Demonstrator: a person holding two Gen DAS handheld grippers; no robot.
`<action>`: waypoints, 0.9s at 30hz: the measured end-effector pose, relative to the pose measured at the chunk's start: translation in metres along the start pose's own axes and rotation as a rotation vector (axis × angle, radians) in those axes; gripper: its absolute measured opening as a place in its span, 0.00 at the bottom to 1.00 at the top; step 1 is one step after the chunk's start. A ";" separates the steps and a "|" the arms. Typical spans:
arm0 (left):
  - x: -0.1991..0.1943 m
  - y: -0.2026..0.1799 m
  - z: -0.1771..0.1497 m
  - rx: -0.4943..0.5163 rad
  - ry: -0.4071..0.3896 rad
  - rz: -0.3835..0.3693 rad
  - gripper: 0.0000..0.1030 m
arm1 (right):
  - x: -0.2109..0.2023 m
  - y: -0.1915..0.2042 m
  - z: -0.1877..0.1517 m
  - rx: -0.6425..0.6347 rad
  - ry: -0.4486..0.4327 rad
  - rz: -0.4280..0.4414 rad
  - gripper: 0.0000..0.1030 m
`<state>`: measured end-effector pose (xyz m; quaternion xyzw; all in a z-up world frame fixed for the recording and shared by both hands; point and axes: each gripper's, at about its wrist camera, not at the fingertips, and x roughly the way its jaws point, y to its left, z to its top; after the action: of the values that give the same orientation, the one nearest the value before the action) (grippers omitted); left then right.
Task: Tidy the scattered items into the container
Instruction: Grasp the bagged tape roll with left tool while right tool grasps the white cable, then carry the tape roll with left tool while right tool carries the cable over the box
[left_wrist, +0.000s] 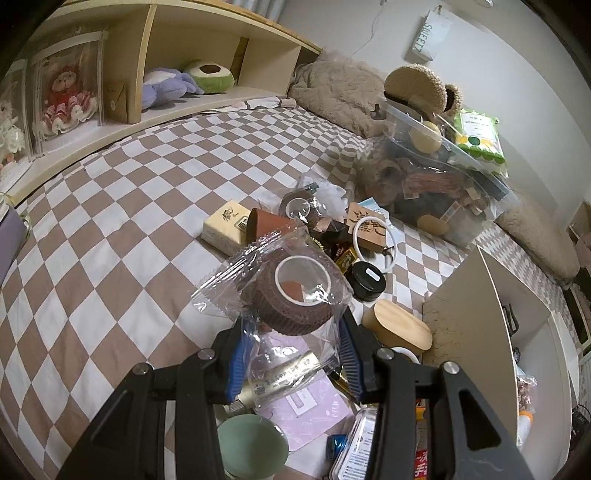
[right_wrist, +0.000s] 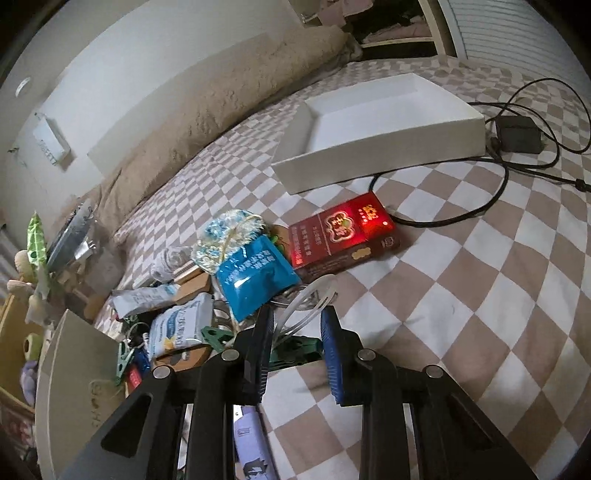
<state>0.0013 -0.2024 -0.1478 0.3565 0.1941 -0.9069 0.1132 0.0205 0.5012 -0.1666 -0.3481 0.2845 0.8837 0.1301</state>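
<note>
In the left wrist view my left gripper (left_wrist: 293, 345) is shut on a brown tape roll (left_wrist: 291, 295) sealed in a clear wrapper, held above the checked bedspread (left_wrist: 110, 229). An open white box (left_wrist: 491, 306) stands just to its right. Scattered items lie beyond, among them a white ring (left_wrist: 373, 240) and a black round tin (left_wrist: 365, 280). In the right wrist view my right gripper (right_wrist: 295, 350) has its blue pads (right_wrist: 334, 354) closed on a dark green clip (right_wrist: 295, 350). A thin white loop (right_wrist: 310, 299) rises in front of it. A shallow white tray box (right_wrist: 388, 122) lies farther off.
A red cigarette pack (right_wrist: 343, 232) and a blue sachet (right_wrist: 251, 280) lie ahead of the right gripper. A black cable and adapter (right_wrist: 517, 133) trail by the tray. A clear tub of toys (left_wrist: 436, 184), a plush pile and a wooden shelf (left_wrist: 184, 55) ring the bed.
</note>
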 end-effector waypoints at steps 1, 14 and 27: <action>-0.001 -0.001 0.000 0.001 -0.004 -0.001 0.42 | -0.002 0.002 0.000 -0.002 -0.006 0.008 0.26; -0.015 -0.019 0.001 0.054 -0.056 -0.020 0.42 | -0.025 0.030 -0.003 0.040 -0.012 0.273 0.26; -0.044 -0.048 -0.004 0.124 -0.149 -0.077 0.42 | -0.045 0.087 -0.018 -0.109 -0.012 0.402 0.26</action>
<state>0.0189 -0.1548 -0.1078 0.2868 0.1421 -0.9448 0.0701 0.0259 0.4192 -0.1109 -0.2855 0.2992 0.9081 -0.0660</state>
